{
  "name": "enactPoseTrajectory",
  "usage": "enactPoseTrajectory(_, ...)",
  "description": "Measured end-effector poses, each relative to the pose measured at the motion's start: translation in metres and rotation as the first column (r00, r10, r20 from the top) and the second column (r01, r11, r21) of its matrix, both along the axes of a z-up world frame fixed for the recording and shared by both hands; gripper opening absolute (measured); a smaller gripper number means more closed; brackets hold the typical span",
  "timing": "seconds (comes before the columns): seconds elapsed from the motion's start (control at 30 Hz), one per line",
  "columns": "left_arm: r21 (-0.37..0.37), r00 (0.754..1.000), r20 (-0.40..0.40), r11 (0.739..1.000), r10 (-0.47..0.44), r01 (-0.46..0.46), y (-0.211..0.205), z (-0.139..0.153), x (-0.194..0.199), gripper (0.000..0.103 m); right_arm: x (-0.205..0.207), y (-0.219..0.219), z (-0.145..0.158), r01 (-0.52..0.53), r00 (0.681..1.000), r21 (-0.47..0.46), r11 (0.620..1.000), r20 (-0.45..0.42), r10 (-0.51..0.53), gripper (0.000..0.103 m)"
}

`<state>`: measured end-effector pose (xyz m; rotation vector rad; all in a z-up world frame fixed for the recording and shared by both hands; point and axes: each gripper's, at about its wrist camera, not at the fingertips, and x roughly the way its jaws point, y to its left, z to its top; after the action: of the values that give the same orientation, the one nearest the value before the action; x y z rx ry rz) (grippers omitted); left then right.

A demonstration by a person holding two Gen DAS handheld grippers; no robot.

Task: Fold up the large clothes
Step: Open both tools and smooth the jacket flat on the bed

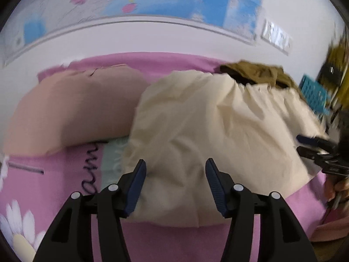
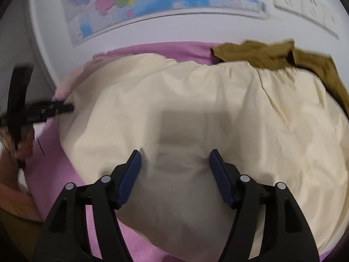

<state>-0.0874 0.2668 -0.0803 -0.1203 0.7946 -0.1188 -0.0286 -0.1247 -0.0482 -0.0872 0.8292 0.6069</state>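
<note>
A large cream garment [image 1: 218, 126] lies crumpled and spread over the pink bed sheet [image 1: 54, 183]; in the right wrist view the cream garment [image 2: 218, 109] fills most of the picture. My left gripper [image 1: 176, 163] hovers over the garment's near left part, open, with nothing pinched between its blue pads. My right gripper [image 2: 175, 154] stands open above the middle of the cloth and casts a shadow on it. The right gripper [image 1: 316, 150] shows at the right edge by the cloth's border. The left gripper [image 2: 65, 108] shows at the cloth's left edge.
A folded peach garment [image 1: 72, 109] lies left of the cream one. An olive-brown garment [image 2: 272, 54] is bunched at the back right against the wall. A blue basket [image 1: 314, 93] stands far right. A wall map [image 2: 152, 0] and sockets [image 2: 305, 2] are behind the bed.
</note>
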Motion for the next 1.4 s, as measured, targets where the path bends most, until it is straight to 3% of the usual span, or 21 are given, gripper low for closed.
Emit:
enactPoseTrajectory(0.17, -0.101, 0.999, 0.009, 0.994, 0.038, -0.037, 0.03, 0.001, -0.025, 0.055, -0.028, 0.014, 0.025, -0.112, 0.991, 0.015, 0.994, 0.079, 0.11, 0.063)
enactPoseTrajectory(0.3, -0.137, 0.999, -0.008, 0.989, 0.049, -0.049, 0.036, -0.006, -0.035, 0.055, -0.054, 0.049, 0.03, -0.244, 0.959, -0.012, 0.97, 0.146, 0.243, 0.071)
enactPoseTrajectory(0.37, -0.119, 0.999, -0.011, 0.992, 0.045, -0.046, 0.033, -0.009, -0.039, 0.05, -0.063, 0.073, 0.021, -0.296, 0.942, -0.063, 0.953, 0.147, 0.302, 0.072)
enactPoseTrajectory(0.5, -0.1, 0.999, -0.023, 0.994, 0.042, -0.044, 0.031, -0.014, -0.043, 0.029, -0.074, 0.102, 0.002, -0.309, 0.923, -0.189, 0.932, 0.177, 0.342, 0.071)
enactPoseTrajectory(0.53, -0.103, 0.998, -0.029, 0.993, 0.047, -0.05, 0.033, -0.016, -0.042, 0.025, -0.078, 0.106, -0.001, -0.297, 0.915, -0.237, 0.925, 0.206, 0.347, 0.068)
enactPoseTrajectory(0.6, -0.124, 0.998, -0.028, 0.991, 0.05, -0.053, 0.036, -0.017, -0.041, 0.02, -0.078, 0.104, -0.004, -0.29, 0.913, -0.262, 0.92, 0.212, 0.348, 0.044)
enactPoseTrajectory(0.63, -0.136, 0.999, -0.019, 0.989, 0.048, -0.05, 0.037, -0.015, -0.04, 0.019, -0.073, 0.098, -0.002, -0.303, 0.919, -0.227, 0.925, 0.187, 0.347, 0.036)
enactPoseTrajectory(0.7, -0.14, 0.999, 0.005, 0.989, 0.041, -0.04, 0.037, -0.008, -0.041, 0.018, -0.067, 0.09, 0.006, -0.33, 0.925, -0.152, 0.932, 0.144, 0.351, 0.01)
enactPoseTrajectory(0.77, -0.136, 0.999, 0.035, 0.99, 0.035, -0.03, 0.038, 0.002, -0.043, 0.018, -0.059, 0.079, 0.013, -0.329, 0.934, -0.081, 0.941, 0.117, 0.337, 0.007)
enactPoseTrajectory(0.87, -0.051, 0.999, -0.005, 0.998, 0.034, -0.034, 0.033, -0.003, -0.037, 0.024, -0.061, 0.083, 0.004, -0.337, 0.933, -0.105, 0.936, 0.095, 0.346, 0.009)
enactPoseTrajectory(0.93, 0.019, 0.997, -0.049, 0.998, 0.063, -0.062, 0.026, -0.01, -0.031, 0.032, -0.064, 0.083, 0.003, -0.339, 0.933, -0.09, 0.937, 0.098, 0.347, 0.016)
enactPoseTrajectory(0.97, 0.035, 0.996, -0.041, 0.997, 0.075, -0.074, 0.024, -0.008, -0.032, 0.033, -0.064, 0.081, 0.004, -0.344, 0.933, -0.066, 0.937, 0.09, 0.349, 0.024)
enactPoseTrajectory(1.07, 0.004, 0.993, 0.077, 0.996, 0.086, -0.086, 0.021, 0.015, -0.043, 0.036, -0.062, 0.06, 0.019, -0.318, 0.943, 0.007, 0.948, 0.11, 0.315, 0.048)
enactPoseTrajectory(1.1, -0.01, 0.99, 0.121, 0.997, 0.078, -0.077, 0.019, 0.025, -0.048, 0.043, -0.06, 0.054, 0.023, -0.297, 0.948, 0.019, 0.955, 0.123, 0.293, 0.052)
enactPoseTrajectory(1.13, -0.017, 0.986, 0.153, 0.998, 0.067, -0.065, 0.018, 0.032, -0.05, 0.048, -0.057, 0.041, 0.028, -0.259, 0.959, 0.036, 0.965, 0.129, 0.253, 0.052)
enactPoseTrajectory(1.23, -0.023, 0.981, 0.193, 1.0, -0.01, 0.015, 0.0, 0.042, -0.047, 0.049, -0.037, 0.003, 0.03, -0.094, 0.991, 0.06, 0.994, 0.1, 0.087, 0.052)
enactPoseTrajectory(1.33, -0.006, 0.985, 0.147, 0.996, -0.088, 0.089, -0.03, 0.03, -0.027, 0.049, -0.011, -0.032, 0.014, 0.078, 0.997, 0.071, 0.994, -0.006, -0.078, 0.05)
enactPoseTrajectory(1.4, -0.01, 0.987, 0.087, 0.99, -0.137, 0.138, -0.053, 0.013, -0.01, 0.049, -0.002, -0.045, -0.003, 0.12, 0.991, 0.061, 0.991, -0.059, -0.117, 0.04)
